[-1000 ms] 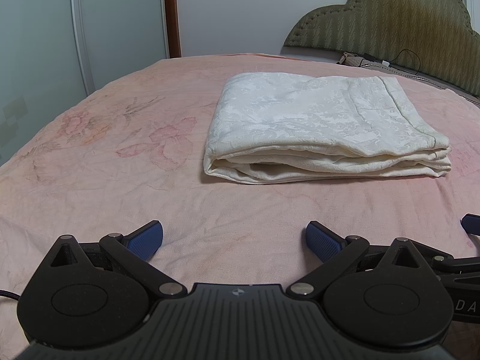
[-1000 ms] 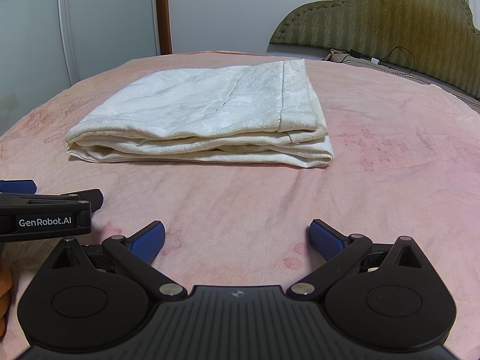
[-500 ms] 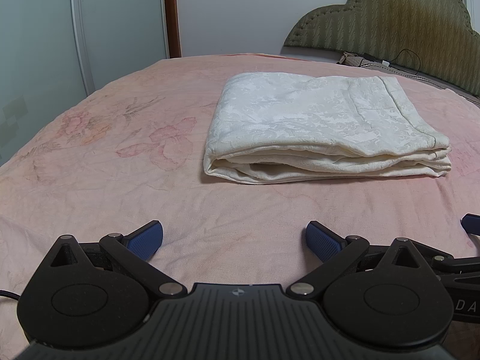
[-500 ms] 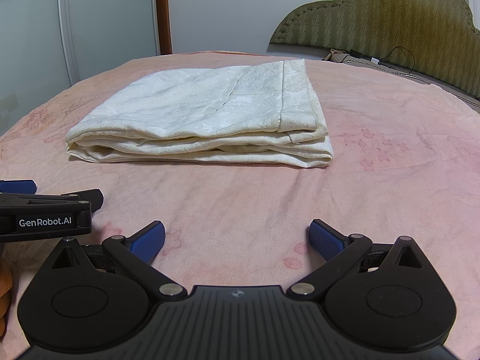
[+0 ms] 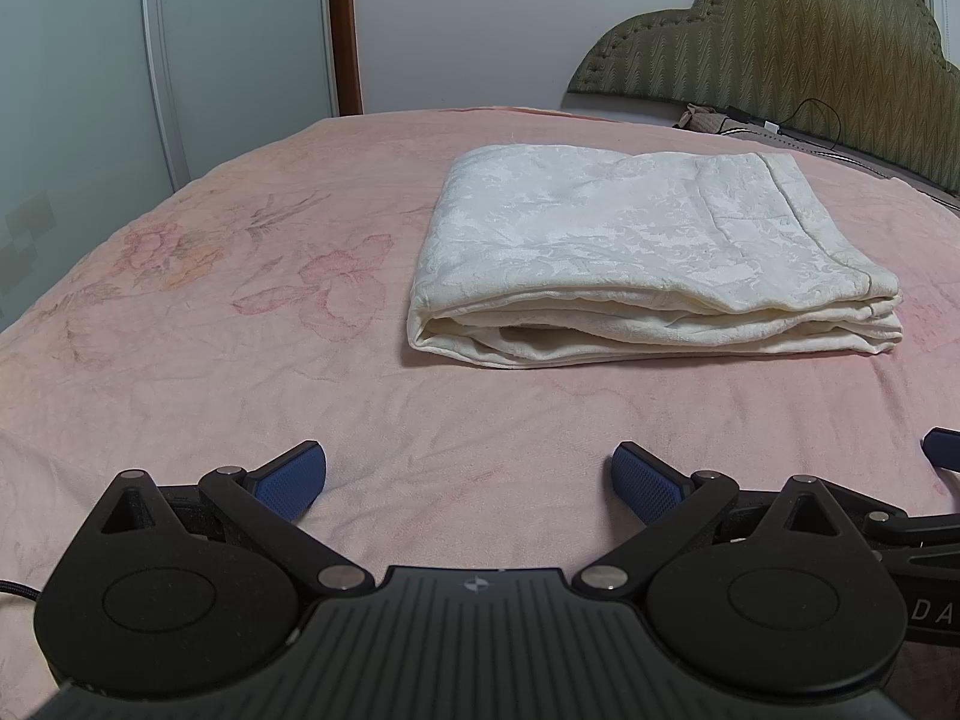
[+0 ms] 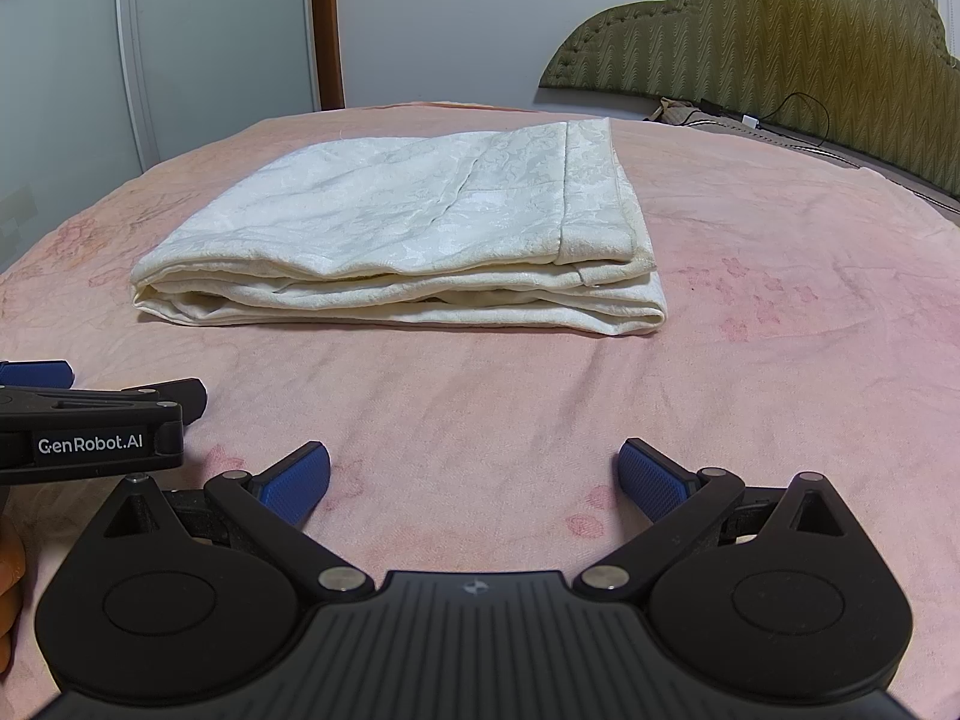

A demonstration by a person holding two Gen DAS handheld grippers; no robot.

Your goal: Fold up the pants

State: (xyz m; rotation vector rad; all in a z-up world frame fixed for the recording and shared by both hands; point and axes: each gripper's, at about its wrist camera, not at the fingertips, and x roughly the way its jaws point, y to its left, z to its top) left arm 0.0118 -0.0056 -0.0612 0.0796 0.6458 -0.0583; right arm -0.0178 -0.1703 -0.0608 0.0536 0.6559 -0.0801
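One folded pants (image 5: 648, 264) bundle, two wide-spread grippers (image 5: 469, 480).

1. The folded pants (image 5: 636, 252) were cream-white with a faint woven floral damask pattern.
2. The bed (image 5: 240, 360) wore a pale pink cover printed with faded red and orange flowers.
3. The headboard (image 6: 780, 36) was olive green with zigzag quilting.
4. The fingers (image 5: 291, 474) carried blue textured pads on black arms.
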